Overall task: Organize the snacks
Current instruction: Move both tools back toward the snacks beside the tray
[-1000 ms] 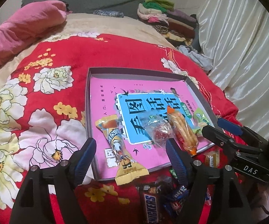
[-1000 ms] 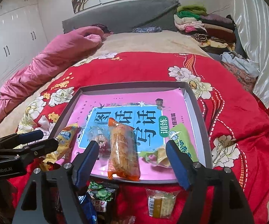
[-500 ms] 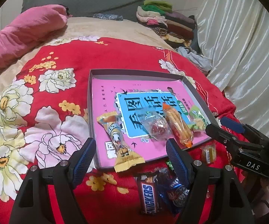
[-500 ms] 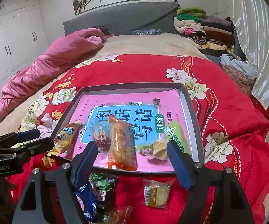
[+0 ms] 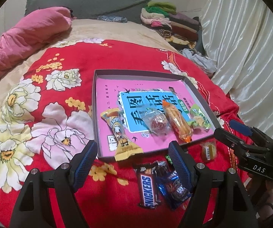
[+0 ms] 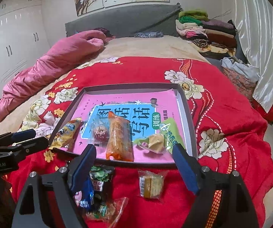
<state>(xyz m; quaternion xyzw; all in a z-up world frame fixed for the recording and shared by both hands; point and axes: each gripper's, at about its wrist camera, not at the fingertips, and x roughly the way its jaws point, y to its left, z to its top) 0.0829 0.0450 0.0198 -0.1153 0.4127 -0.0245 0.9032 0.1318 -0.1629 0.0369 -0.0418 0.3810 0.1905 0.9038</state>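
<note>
A shallow grey box (image 5: 136, 73) (image 6: 188, 114) with a pink book in its bottom lies on the red flowered blanket. In it lie a yellow packet (image 5: 120, 133) (image 6: 65, 134), a clear packet with a red sweet (image 5: 156, 122), an orange packet (image 5: 177, 123) (image 6: 119, 136) and a green packet (image 5: 201, 118) (image 6: 171, 133). In front of the box lie a Snickers bar (image 5: 147, 187), a blue packet (image 5: 176, 189) and a small clear packet (image 6: 150, 183) (image 5: 208, 150). My left gripper (image 5: 132, 167) is open and empty above the loose snacks. My right gripper (image 6: 134, 165) is open and empty.
A pink quilt (image 6: 51, 64) lies along the left of the bed. Folded clothes (image 6: 202, 30) are stacked at the head on the right. White curtains (image 5: 240, 47) hang on the right. More wrapped snacks (image 6: 106, 209) lie near the blanket's front edge.
Both grippers have pulled back from the box toward the front edge of the bed, so more loose snacks show. Both stayed open.
</note>
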